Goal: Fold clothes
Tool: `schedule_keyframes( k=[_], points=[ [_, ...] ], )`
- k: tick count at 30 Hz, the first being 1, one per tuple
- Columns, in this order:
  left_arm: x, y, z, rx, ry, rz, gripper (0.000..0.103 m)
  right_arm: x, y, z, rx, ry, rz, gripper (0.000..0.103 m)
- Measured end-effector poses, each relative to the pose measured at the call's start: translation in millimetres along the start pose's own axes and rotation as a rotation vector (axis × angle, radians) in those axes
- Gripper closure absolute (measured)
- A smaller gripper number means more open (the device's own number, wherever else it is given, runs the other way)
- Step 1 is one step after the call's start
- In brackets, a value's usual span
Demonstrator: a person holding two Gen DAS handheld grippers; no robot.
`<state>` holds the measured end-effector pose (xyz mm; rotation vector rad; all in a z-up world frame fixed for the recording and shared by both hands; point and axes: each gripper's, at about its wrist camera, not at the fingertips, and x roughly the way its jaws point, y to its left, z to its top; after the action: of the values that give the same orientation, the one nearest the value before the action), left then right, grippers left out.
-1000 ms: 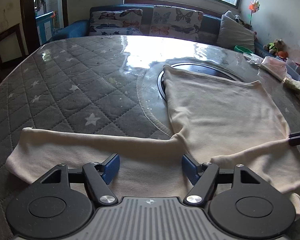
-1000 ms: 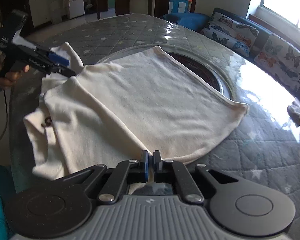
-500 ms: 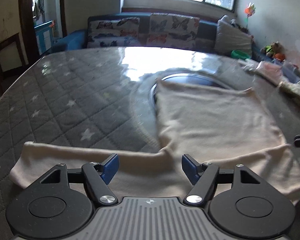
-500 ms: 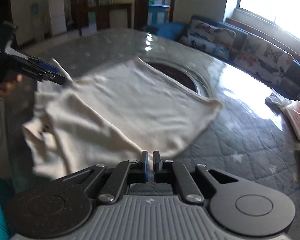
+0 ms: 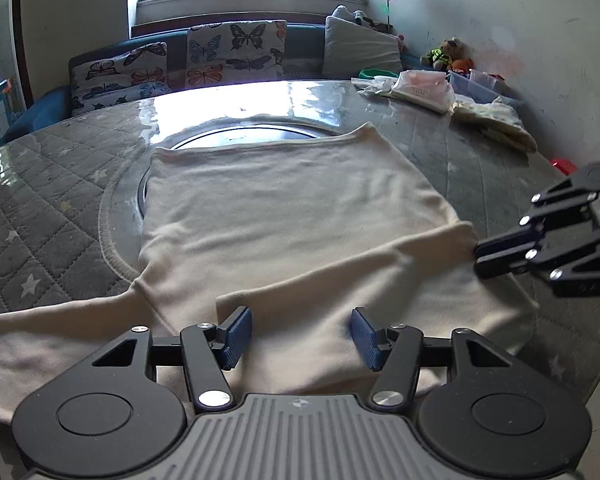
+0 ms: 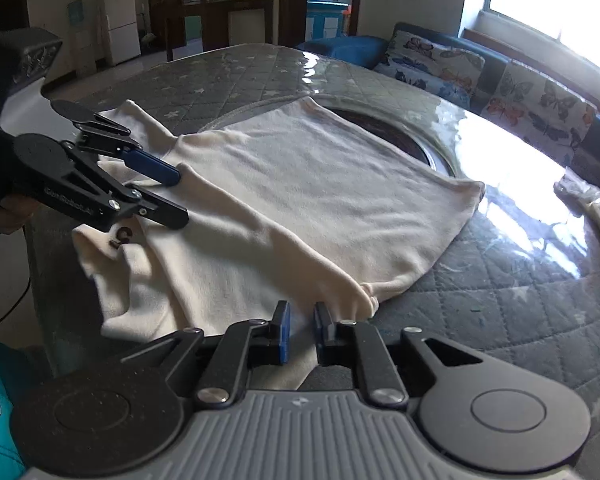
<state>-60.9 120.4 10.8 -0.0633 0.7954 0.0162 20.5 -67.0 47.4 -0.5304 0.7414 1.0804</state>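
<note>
A cream long-sleeved shirt (image 5: 284,216) lies flat on the round table, with one sleeve folded across its near part; it also shows in the right wrist view (image 6: 300,200). My left gripper (image 5: 300,338) is open, hovering over the shirt's near edge by the folded sleeve; in the right wrist view it (image 6: 178,196) is at the left over the collar. My right gripper (image 6: 301,330) is open a little at the shirt's bunched side edge, with nothing between its pads. In the left wrist view it (image 5: 480,258) sits at the shirt's right edge.
The table has a grey quilted star cover (image 5: 40,208) under glass, with a round inset (image 5: 240,136) beneath the shirt's far part. Bags and folded cloth (image 5: 420,88) lie at the far right. A sofa with butterfly cushions (image 5: 220,56) stands behind.
The right gripper has opened and let go of the shirt's edge. The left gripper has swung right, over the folded sleeve. The shirt now lies flatter on the table.
</note>
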Motion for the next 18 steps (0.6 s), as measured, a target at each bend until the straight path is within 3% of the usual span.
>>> schedule_keyframes(
  k=[4,7,12,18],
  points=[
    [-4,5,-6,-0.001,-0.003,0.010,0.044,-4,14,-5,-0.001,-0.009,0.041,0.082],
    [-7,7,-8,-0.008,-0.006,0.014,0.043,0,25,-12,-0.035,0.012,0.025,0.081],
    [-21,20,-8,-0.053,-0.035,0.024,0.041,-3,28,11,-0.023,-0.021,0.029,0.081],
    [-43,53,-15,-0.143,-0.060,0.096,0.040,27,39,41,0.015,-0.055,0.051,0.081]
  ],
)
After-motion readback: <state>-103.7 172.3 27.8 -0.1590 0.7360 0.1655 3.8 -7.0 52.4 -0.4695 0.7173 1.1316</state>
